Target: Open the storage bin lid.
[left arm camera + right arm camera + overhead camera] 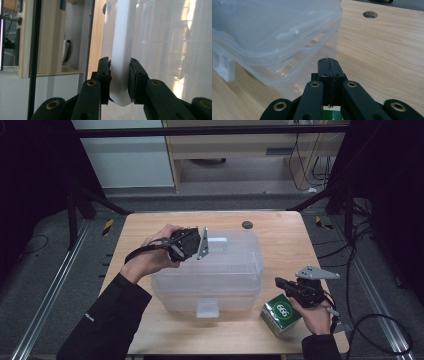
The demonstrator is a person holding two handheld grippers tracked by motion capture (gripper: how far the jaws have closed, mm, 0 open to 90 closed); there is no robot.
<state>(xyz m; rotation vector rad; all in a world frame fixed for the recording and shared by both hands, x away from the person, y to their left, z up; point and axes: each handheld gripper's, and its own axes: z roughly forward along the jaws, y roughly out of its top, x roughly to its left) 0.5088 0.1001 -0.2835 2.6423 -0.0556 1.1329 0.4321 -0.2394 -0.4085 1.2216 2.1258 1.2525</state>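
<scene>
Now latch point(120, 75) between left gripper point(119, 80) pads

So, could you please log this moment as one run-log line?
left gripper: shut on lid latch | right gripper: shut, empty, above green box | clear bin: lid on

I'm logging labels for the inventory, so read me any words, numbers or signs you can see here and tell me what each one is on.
"666": white figures in an oval on the green box beside the right gripper; that is my best reading, as the print is small.
Small white mark on the person's left sleeve: too small to read.
The clear plastic bin: no readable text.
</scene>
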